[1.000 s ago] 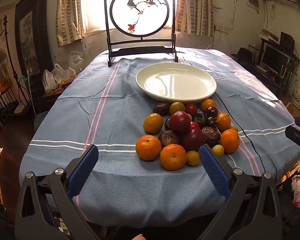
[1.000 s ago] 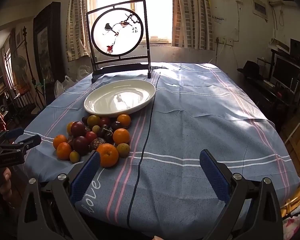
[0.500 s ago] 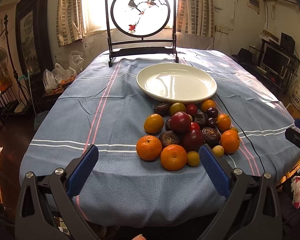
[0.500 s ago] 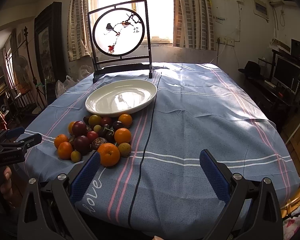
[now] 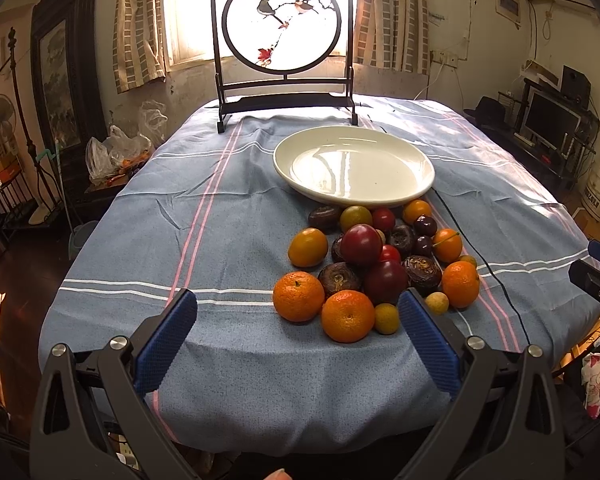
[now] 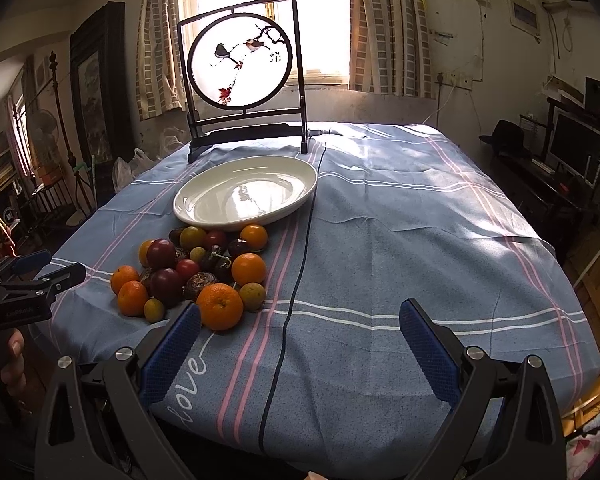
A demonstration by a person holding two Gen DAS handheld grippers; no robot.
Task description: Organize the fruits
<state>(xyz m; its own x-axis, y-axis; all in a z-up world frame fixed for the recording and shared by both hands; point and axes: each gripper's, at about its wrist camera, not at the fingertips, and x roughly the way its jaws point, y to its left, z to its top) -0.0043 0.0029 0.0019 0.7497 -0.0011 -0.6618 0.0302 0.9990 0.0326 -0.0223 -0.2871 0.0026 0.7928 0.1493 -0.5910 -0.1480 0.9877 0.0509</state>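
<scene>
A pile of fruit (image 5: 374,264) lies on the blue tablecloth: oranges, dark red plums, brown wrinkled fruits and small yellow ones; it also shows in the right wrist view (image 6: 196,272). An empty white plate (image 5: 354,168) sits just behind the pile, also in the right wrist view (image 6: 246,194). My left gripper (image 5: 298,336) is open and empty, held at the table's near edge just in front of the pile. My right gripper (image 6: 300,344) is open and empty, to the right of the pile; its left finger is close to a big orange (image 6: 220,306).
A dark-framed round bird screen (image 5: 282,32) stands at the table's far end. A thin black cable (image 6: 296,280) runs along the cloth past the plate. A desk with a monitor (image 6: 572,148) is on the right; bags and furniture are on the left.
Both grippers have edged slightly forward towards the fruit. The jaws stay open and nothing on the table has moved.
</scene>
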